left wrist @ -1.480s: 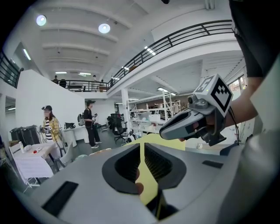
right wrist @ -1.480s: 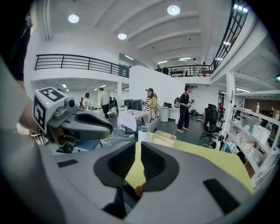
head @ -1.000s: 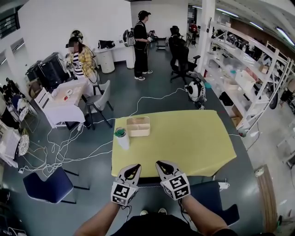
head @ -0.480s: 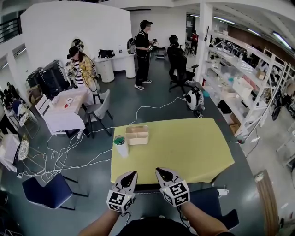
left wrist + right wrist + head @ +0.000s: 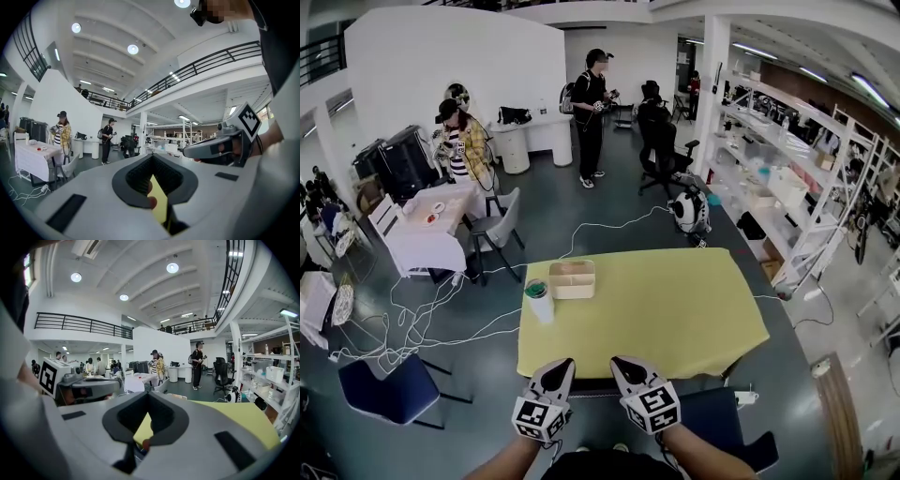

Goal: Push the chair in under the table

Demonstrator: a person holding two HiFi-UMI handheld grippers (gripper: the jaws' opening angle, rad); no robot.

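1. At near edge of yellow table [image 5: 675, 309] we hold left gripper [image 5: 562, 366] & right gripper [image 5: 621, 364] side by side, both clenched, nothing seen btwn jaws.
2. Blue chair [image 5: 727, 420] sits just below them, by that edge.
3. Green-lidded cup [image 5: 538, 300] & wooden box [image 5: 573, 279] stand near table's far-left corner.

Rectangular table [image 5: 666, 314] draped in yellow cloth, standing on dark grey floor [image 5: 553, 202]. Carries 2 things at its far left corner: upright white cup [image 5: 537, 298] with green lid at the left edge, divided beige box [image 5: 572, 279] just beside it.
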